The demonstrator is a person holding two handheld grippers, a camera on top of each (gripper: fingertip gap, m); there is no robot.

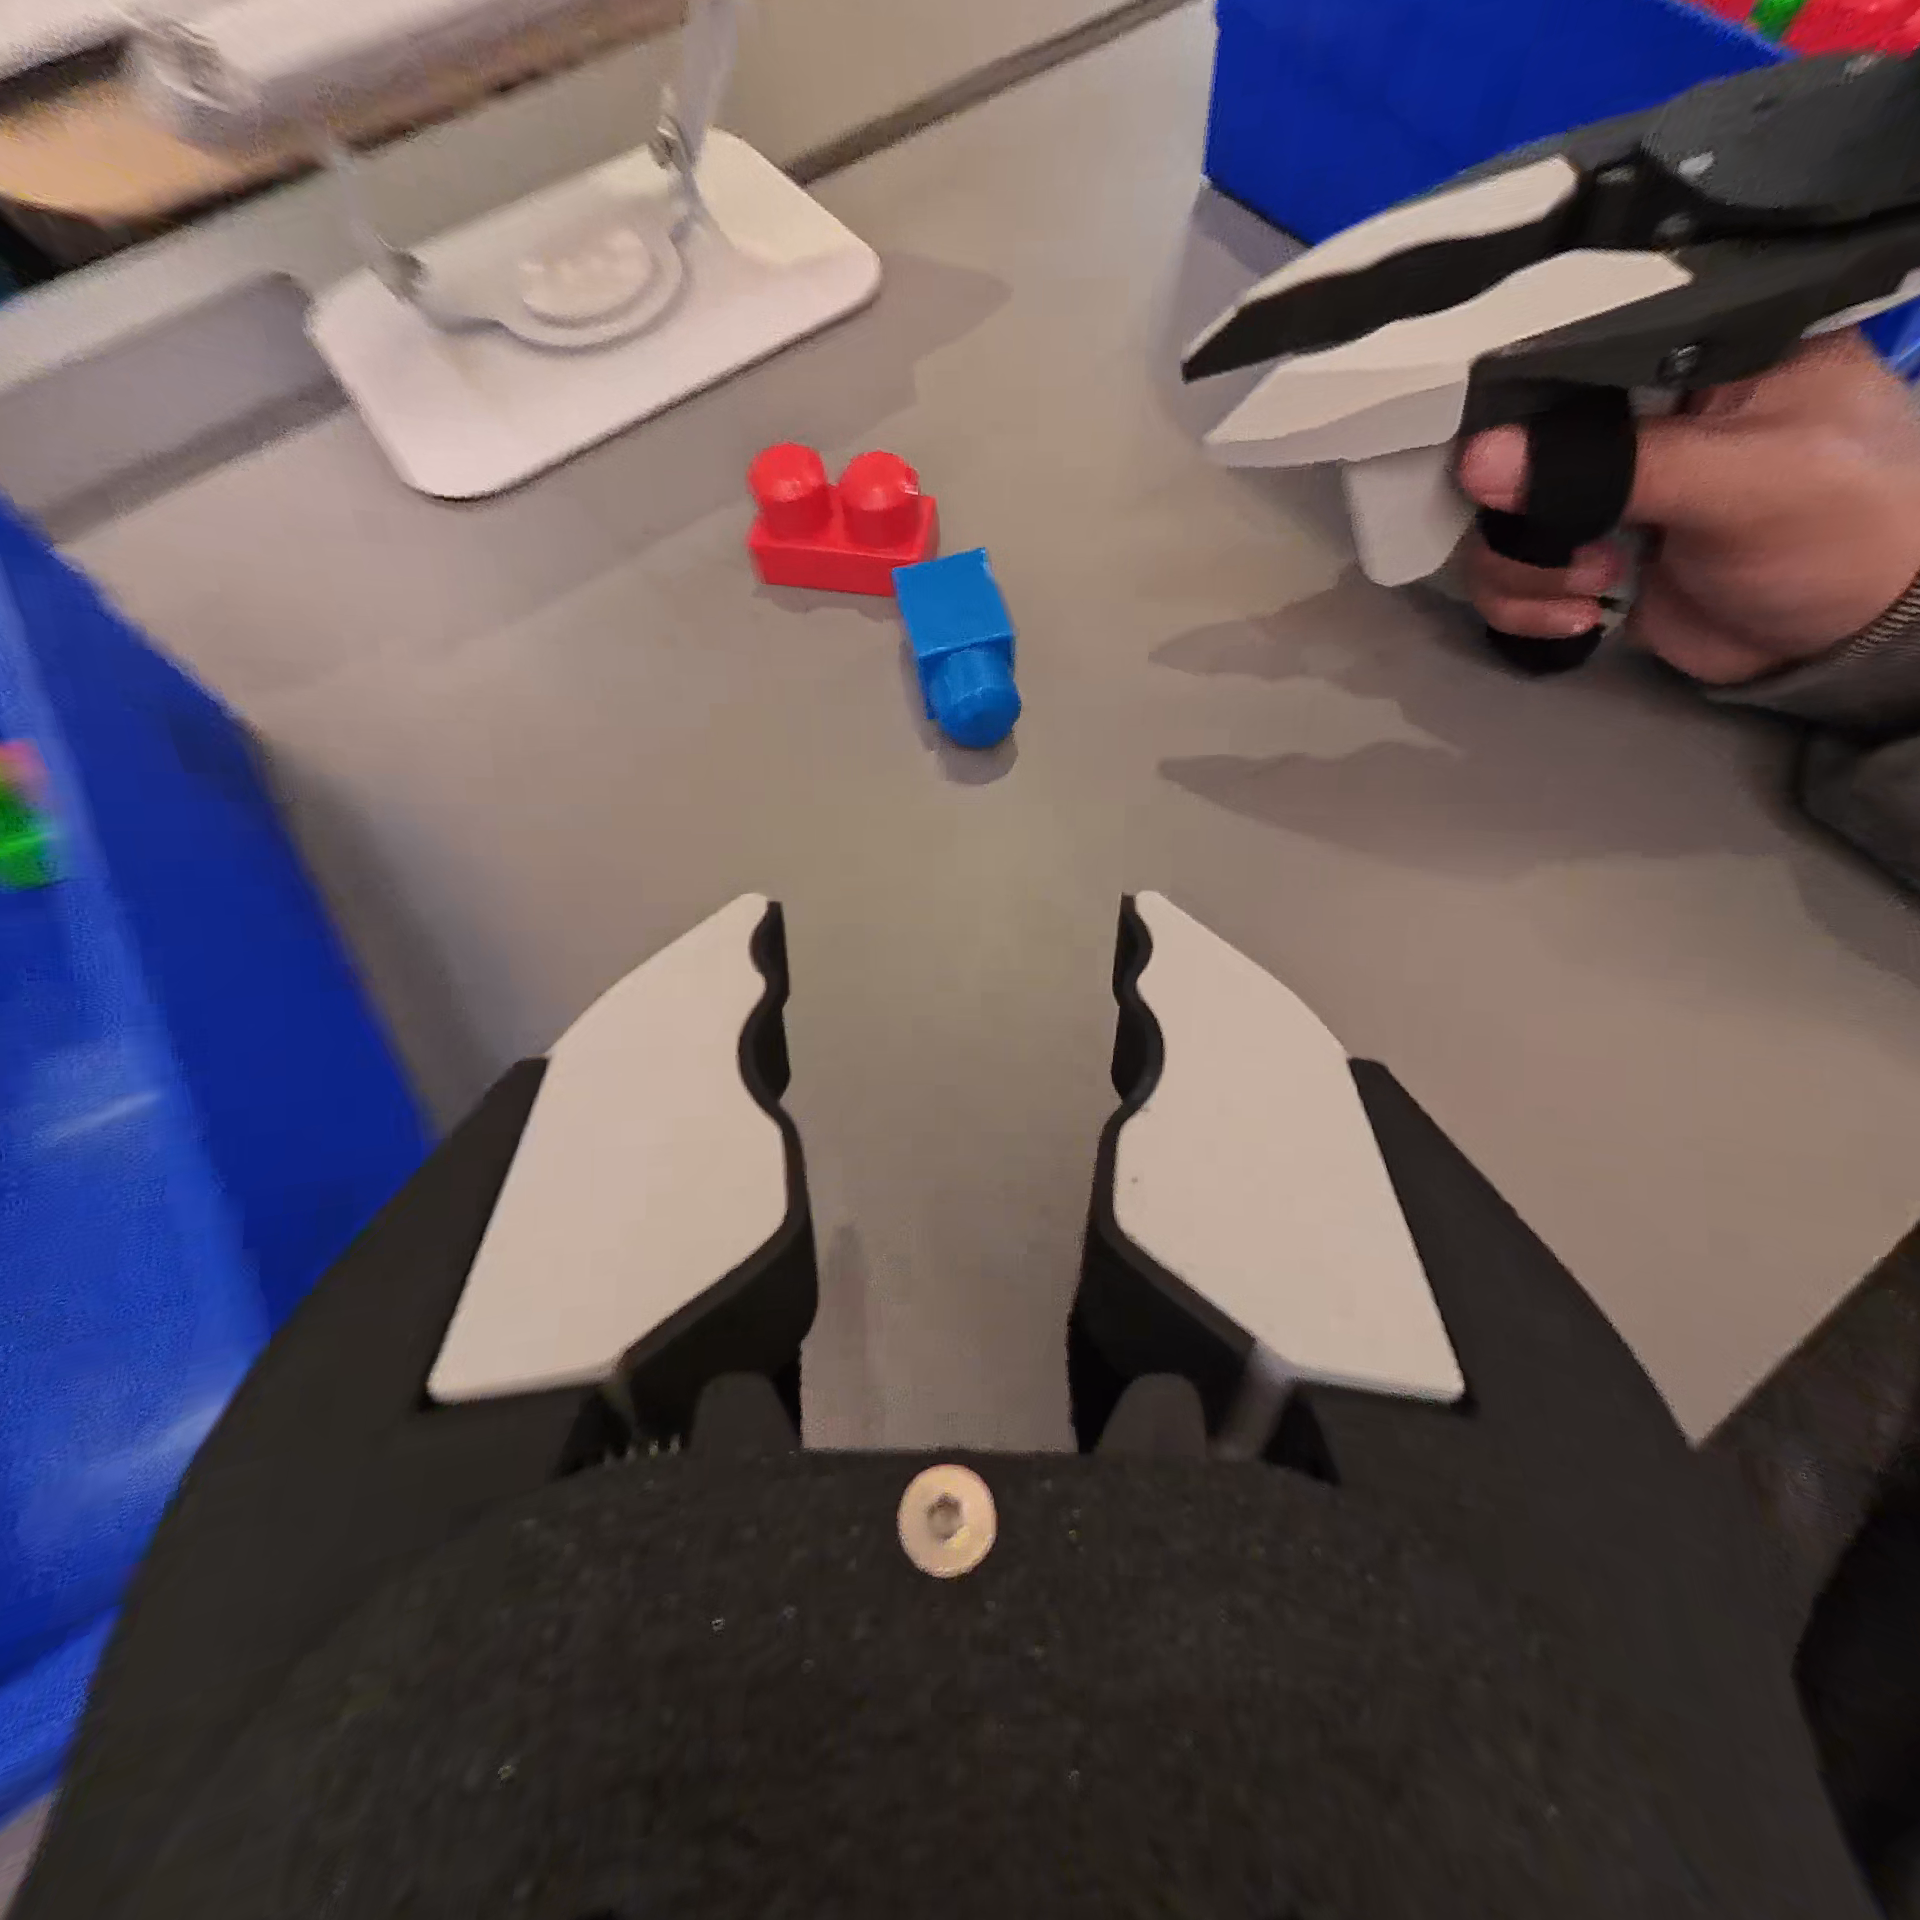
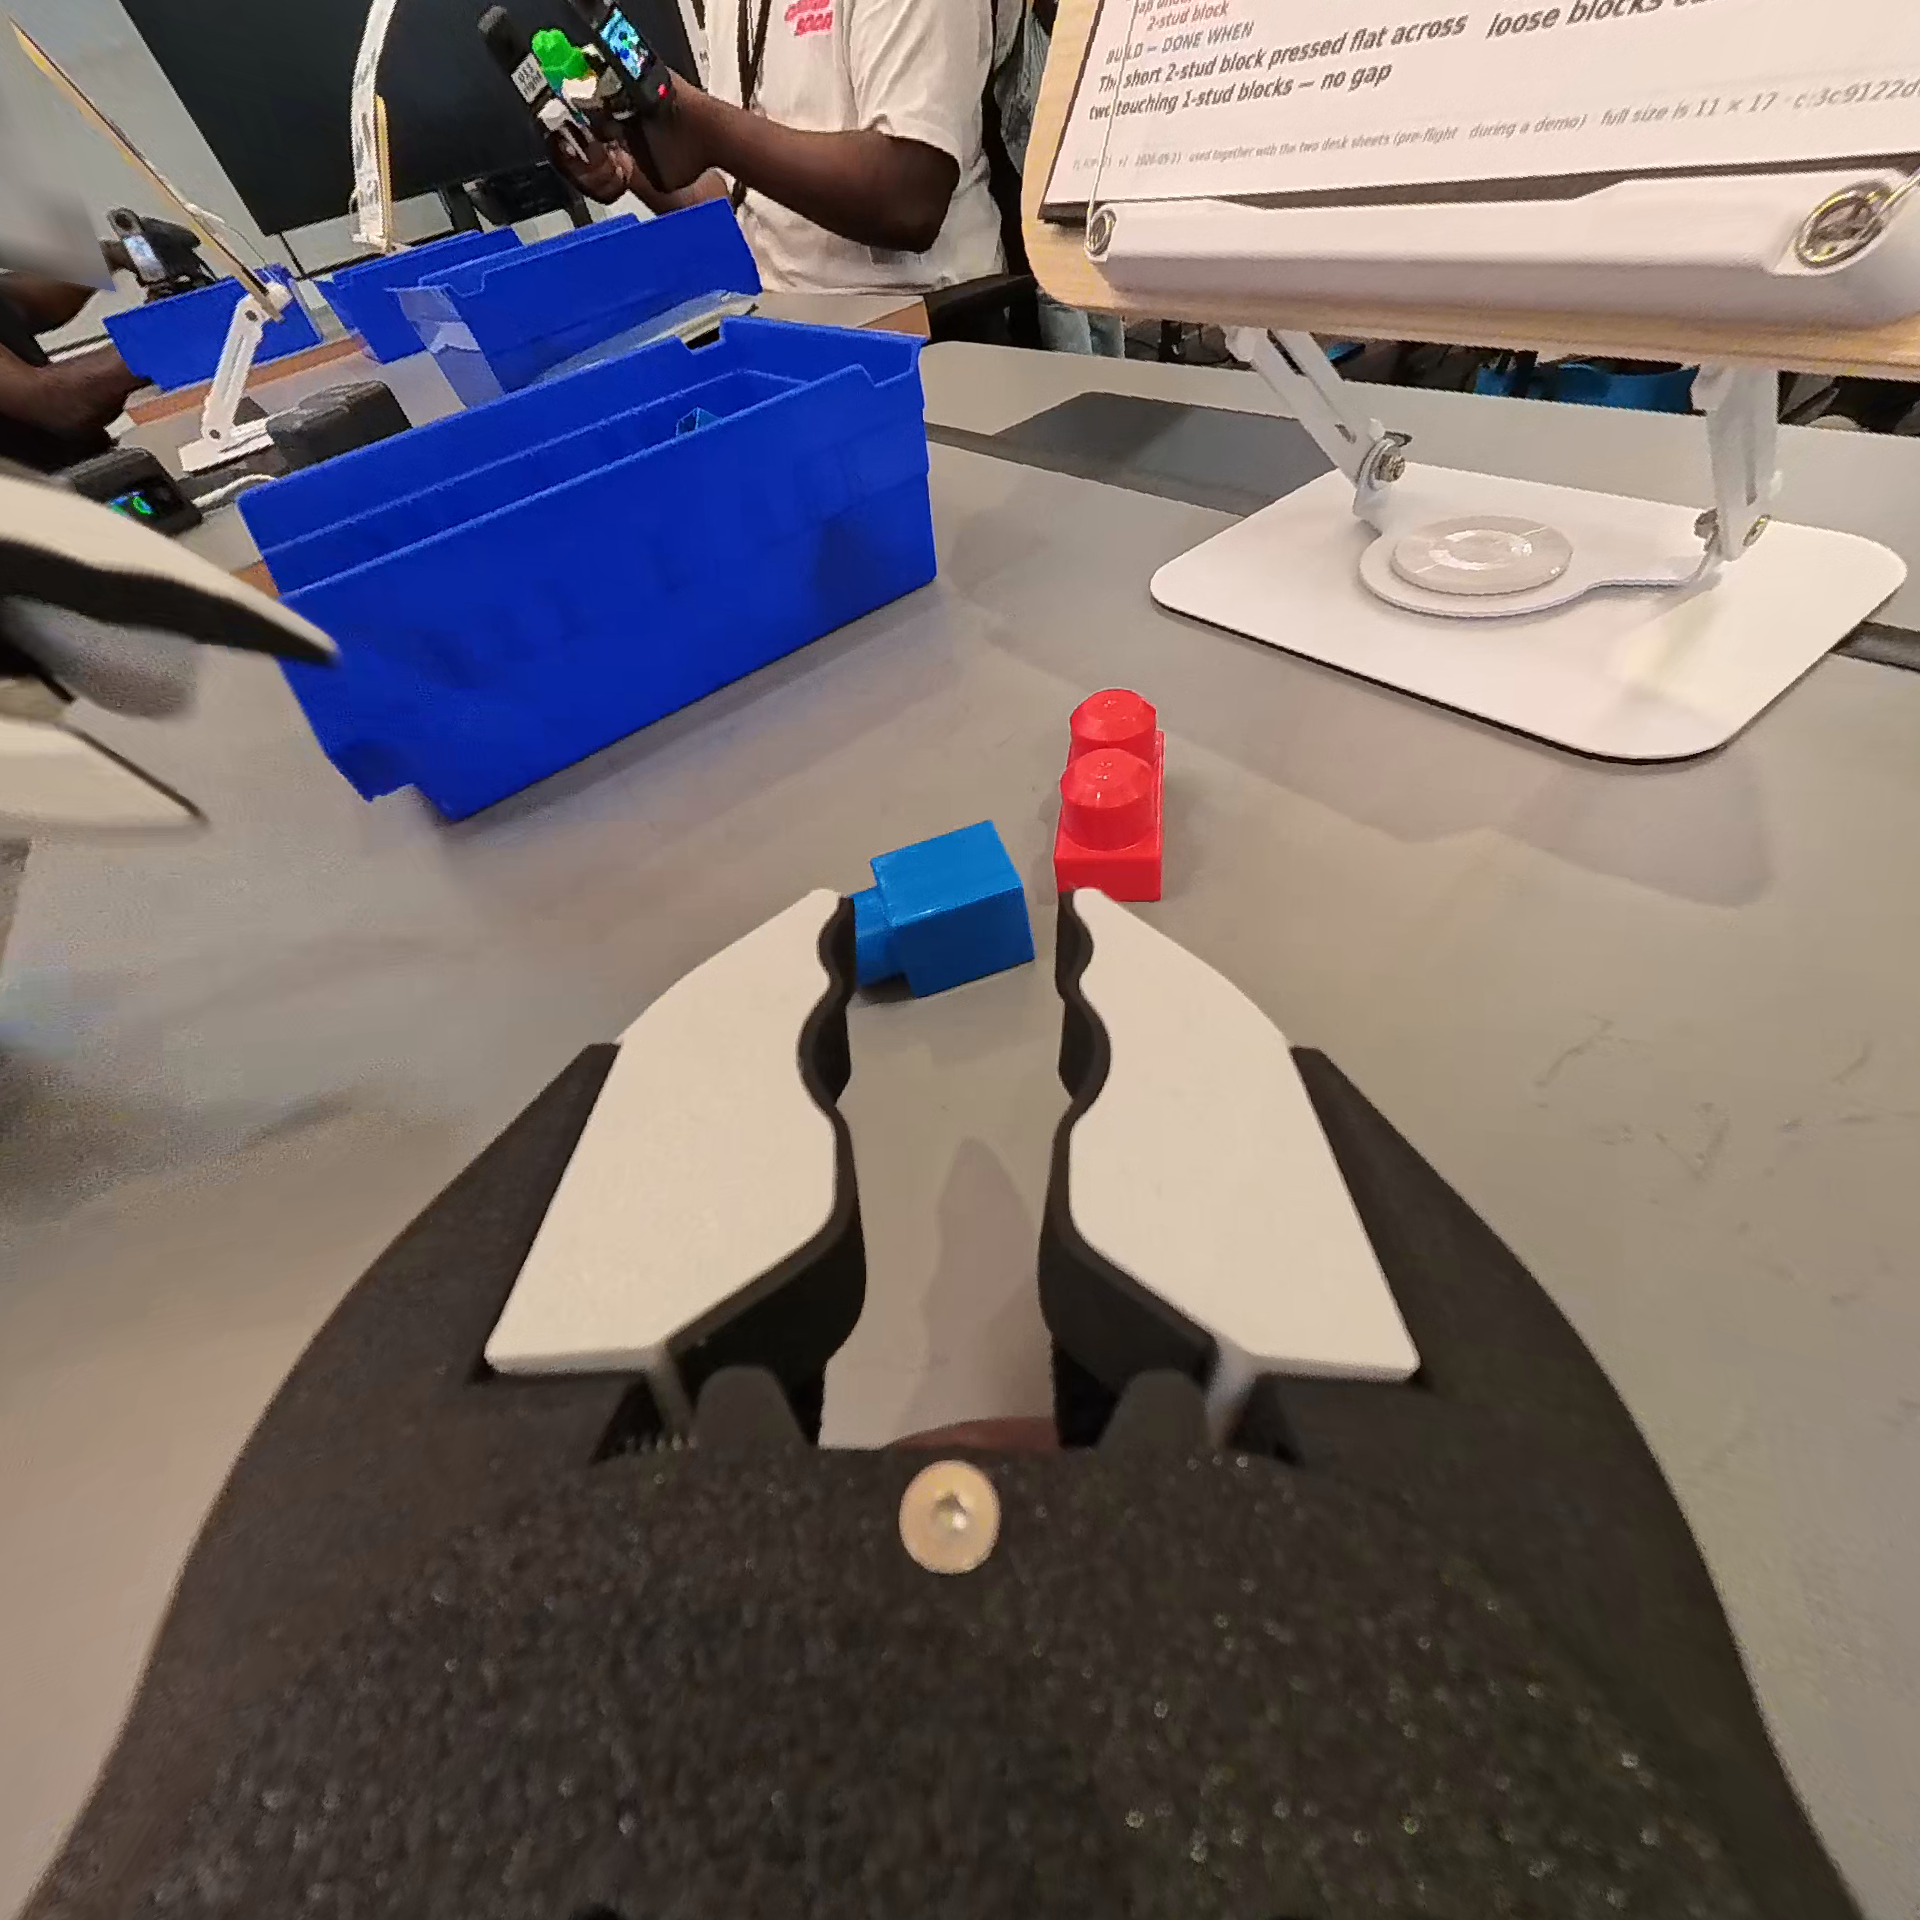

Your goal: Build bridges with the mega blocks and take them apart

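While both sets of tongs hang over the grey surface (image 1: 1299, 1039), the two loose blocks lie between them, held by neither. The red two-stud block (image 1: 840, 520) sits upright on its base with its studs pointing up. The blue one-stud block (image 1: 961, 649) lies tipped on its side just beside it, one corner at or very near the red block's end; I cannot tell whether they touch. Its single stud points sideways, away from the red block.

The left tongs (image 1: 951, 909) stand open with a wide gap between the fingers, empty, well short of the blocks. The right tongs (image 2: 951, 904) are also parted and hold nothing; in the right wrist view the blue one-stud block (image 2: 951, 909) lies just past the fingertips, in line with the gap, and the red two-stud block (image 2: 1110, 805) stands just beyond the right-hand fingertip. In the left wrist view the right tongs (image 1: 1205, 400) come in from the right, gripped by a hand (image 1: 1714, 540), above the surface.

A blue bin (image 2: 623, 582) rests on the surface to the left of the blocks in the right wrist view. A white stand base (image 2: 1538, 613) sits behind them, carrying a tilted board with a printed sheet (image 2: 1455, 94).
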